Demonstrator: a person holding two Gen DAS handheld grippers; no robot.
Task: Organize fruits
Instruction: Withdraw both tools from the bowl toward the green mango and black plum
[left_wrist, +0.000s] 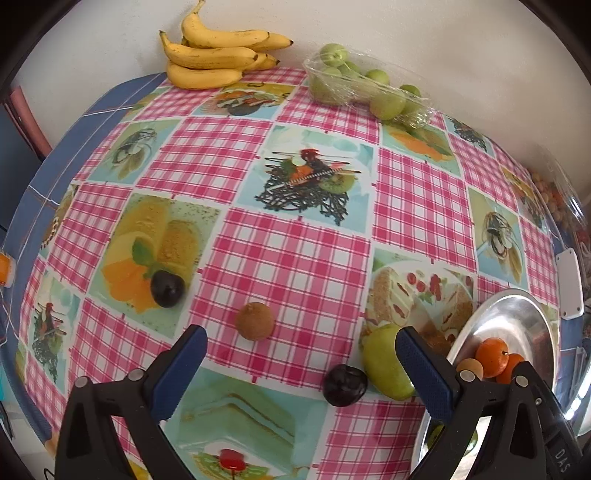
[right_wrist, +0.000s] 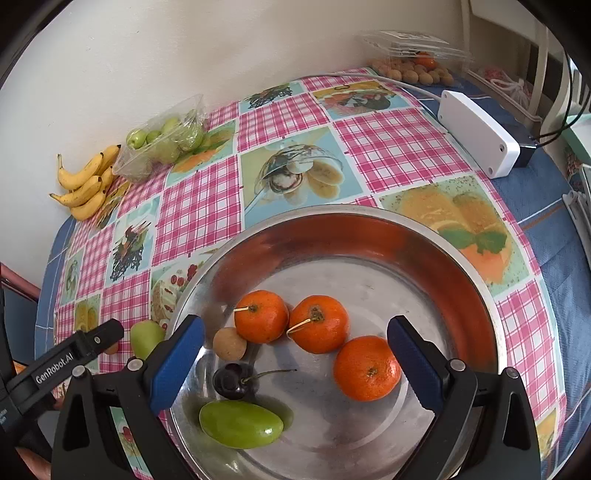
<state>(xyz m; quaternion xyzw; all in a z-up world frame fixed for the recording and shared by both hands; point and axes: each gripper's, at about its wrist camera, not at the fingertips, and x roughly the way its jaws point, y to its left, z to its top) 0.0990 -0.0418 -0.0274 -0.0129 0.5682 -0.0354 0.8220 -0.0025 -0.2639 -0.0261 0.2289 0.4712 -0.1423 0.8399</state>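
We log: mango (right_wrist: 241, 424) in bowl (right_wrist: 461, 258), between wide, empty right gripper (right_wrist: 295, 369) fingers; left gripper (left_wrist: 301, 373) wide, kiwi (left_wrist: 255, 321) just ahead.

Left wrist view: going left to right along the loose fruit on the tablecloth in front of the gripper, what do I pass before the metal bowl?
Dark plum → brown kiwi → second dark plum → green pear → rim of the metal bowl.
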